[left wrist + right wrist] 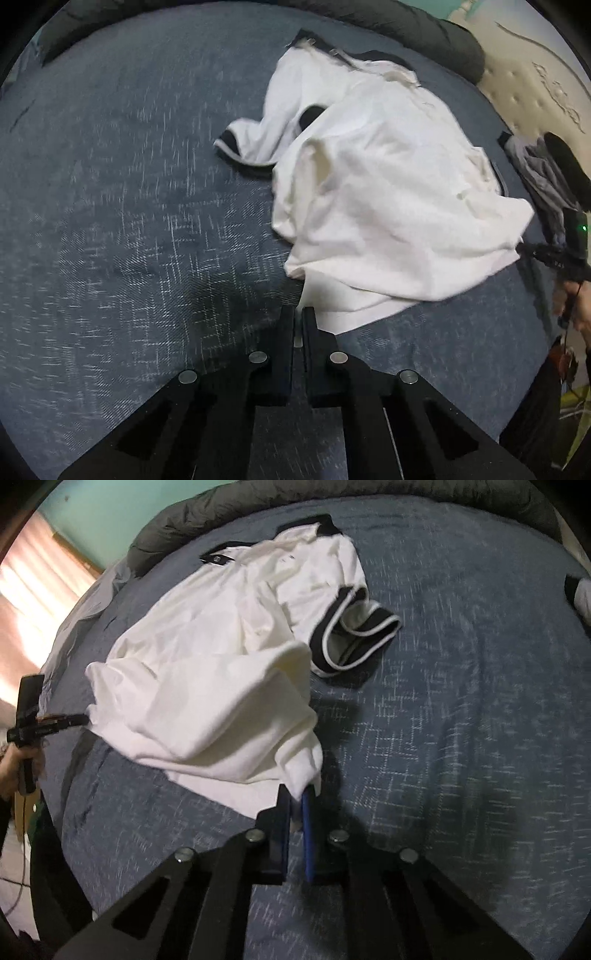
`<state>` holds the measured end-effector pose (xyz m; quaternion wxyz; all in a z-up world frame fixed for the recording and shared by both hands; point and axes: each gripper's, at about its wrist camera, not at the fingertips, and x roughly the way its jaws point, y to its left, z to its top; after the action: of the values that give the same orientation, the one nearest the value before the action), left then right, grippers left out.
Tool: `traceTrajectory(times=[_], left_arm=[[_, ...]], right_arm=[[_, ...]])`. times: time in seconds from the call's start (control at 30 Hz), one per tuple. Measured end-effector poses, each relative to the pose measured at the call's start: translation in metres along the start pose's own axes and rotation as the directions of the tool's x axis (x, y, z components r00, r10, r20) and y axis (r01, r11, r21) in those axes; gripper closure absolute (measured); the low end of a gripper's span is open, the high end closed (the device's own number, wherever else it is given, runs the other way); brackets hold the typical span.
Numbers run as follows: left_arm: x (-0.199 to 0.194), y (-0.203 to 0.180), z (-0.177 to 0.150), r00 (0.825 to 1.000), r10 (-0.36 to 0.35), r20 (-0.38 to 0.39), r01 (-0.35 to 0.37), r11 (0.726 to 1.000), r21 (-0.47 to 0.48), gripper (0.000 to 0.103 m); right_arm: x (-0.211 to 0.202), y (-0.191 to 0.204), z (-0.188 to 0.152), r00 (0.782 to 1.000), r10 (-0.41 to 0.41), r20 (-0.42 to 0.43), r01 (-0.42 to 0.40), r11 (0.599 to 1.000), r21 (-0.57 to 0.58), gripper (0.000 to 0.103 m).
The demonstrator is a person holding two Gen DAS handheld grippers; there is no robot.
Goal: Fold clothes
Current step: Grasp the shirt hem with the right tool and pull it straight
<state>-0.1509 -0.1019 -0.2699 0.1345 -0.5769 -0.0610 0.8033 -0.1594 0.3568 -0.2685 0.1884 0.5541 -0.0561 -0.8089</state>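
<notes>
One white shirt [388, 192] lies crumpled on the bed [129, 221], which is covered with a blue-grey woven bedspread. The shirt has black trim with a thin white stripe: one sleeve cuff [354, 635] lies spread out on the cover, and the black collar [325, 522] points toward the far edge of the bed. The lower part of the shirt is lifted off the bedspread and stretched between two grippers.

The left gripper [299, 314] has its two black fingers pressed close together on one corner of the hem, with a strip of white cloth showing in the narrow gap between them. The right gripper [297, 794] is likewise clamped on the other hem corner; a bunched point of white fabric sits between its fingers, whose inner faces are blue. Each gripper also shows in the other's camera, off to the side at the shirt's edge, held by a hand [16, 764].

Along the far edge of the bed runs one long dark grey rolled quilt [424, 29]. A second, darker grey garment [532, 166] lies bunched at the right edge of the bed in the left wrist view. Past it is a cream quilted mattress side [535, 81]. In the right wrist view a teal wall [103, 513] and one pinkish curtain [33, 590] stand behind the bed.
</notes>
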Motion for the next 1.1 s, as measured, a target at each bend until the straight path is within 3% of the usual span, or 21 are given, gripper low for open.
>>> traceTrajectory(times=[0.5,0.8,1.1], left_arm=[[-0.118,-0.041,-0.042,0.994,0.017,0.110,-0.027,0.995,0.093,0.099],[-0.132,-0.067,-0.104,0.997,0.011,0.078,-0.021,0.990,0.137,0.099],[-0.130,-0.074,-0.142,0.997,-0.017,0.077,0.008,0.993,0.117,0.099]], right_arm=[[-0.112,0.037,-0.031,0.994,0.067,0.086,-0.063,0.997,-0.052,0.098],[-0.123,0.061,-0.080,0.995,0.092,0.048,-0.088,0.993,-0.084,0.098],[-0.129,0.067,-0.122,0.993,0.101,0.056,-0.097,0.993,-0.072,0.098]])
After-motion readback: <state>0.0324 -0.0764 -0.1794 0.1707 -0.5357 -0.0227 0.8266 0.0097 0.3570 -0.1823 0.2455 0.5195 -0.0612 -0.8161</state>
